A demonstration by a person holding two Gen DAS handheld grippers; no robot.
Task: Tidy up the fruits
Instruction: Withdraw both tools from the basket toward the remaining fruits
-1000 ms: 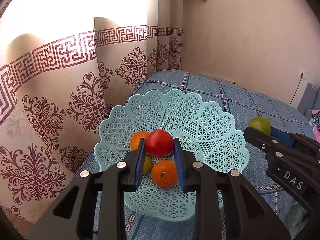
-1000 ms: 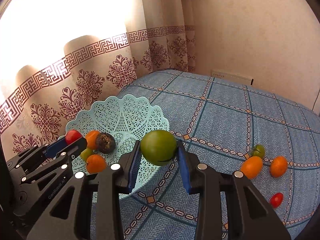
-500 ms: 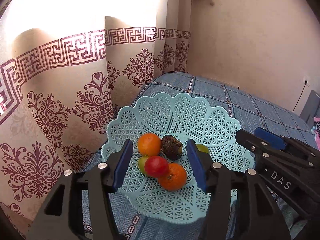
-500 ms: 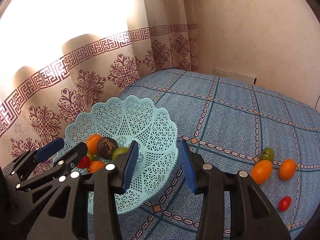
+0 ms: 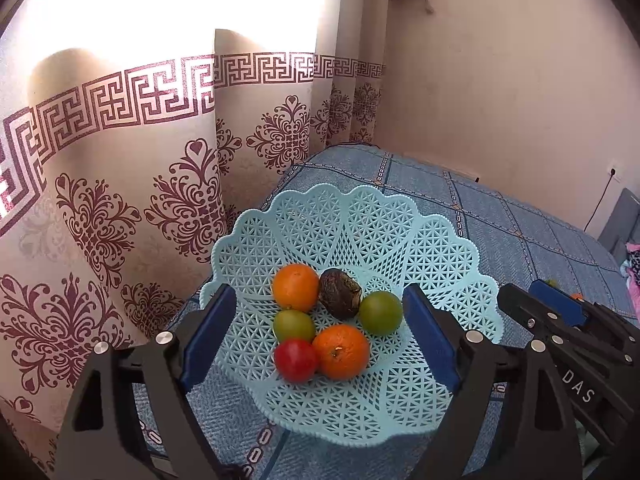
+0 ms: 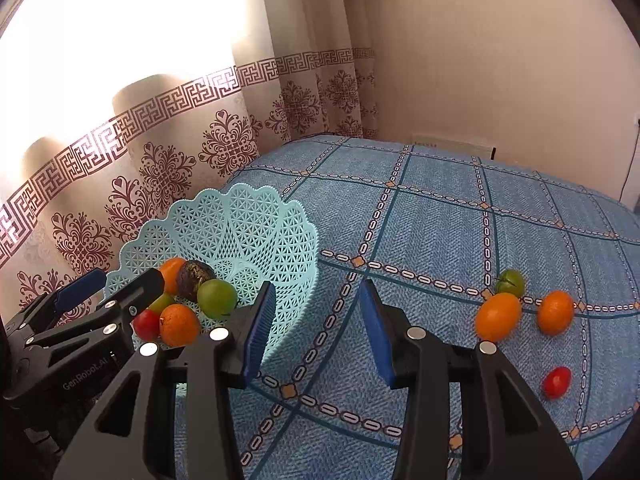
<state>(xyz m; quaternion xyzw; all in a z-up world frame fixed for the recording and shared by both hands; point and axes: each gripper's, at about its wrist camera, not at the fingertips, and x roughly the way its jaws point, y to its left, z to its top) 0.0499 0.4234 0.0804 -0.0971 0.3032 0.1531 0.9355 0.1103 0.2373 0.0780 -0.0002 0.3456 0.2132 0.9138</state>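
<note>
Both tongs [image 5: 318,340] [image 6: 316,330] gape wide, empty; basket [image 6: 280,248] left, loose fruits [image 6: 498,316] right.

Open right gripper [image 6: 316,330] at lower centre, empty. Turquoise lattice basket [image 6: 256,236] at left holds fruit; four loose fruits [image 6: 498,316] lie on the blue bedspread [image 6: 440,216] at right.

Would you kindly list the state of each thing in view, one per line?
Left gripper: open, empty, over the basket.
Right gripper: open, empty.
Pale blue plastic lattice basket: upright, holding six fruits.
Four loose fruits: lying on the blue patterned bedspread, outside the basket.
</note>
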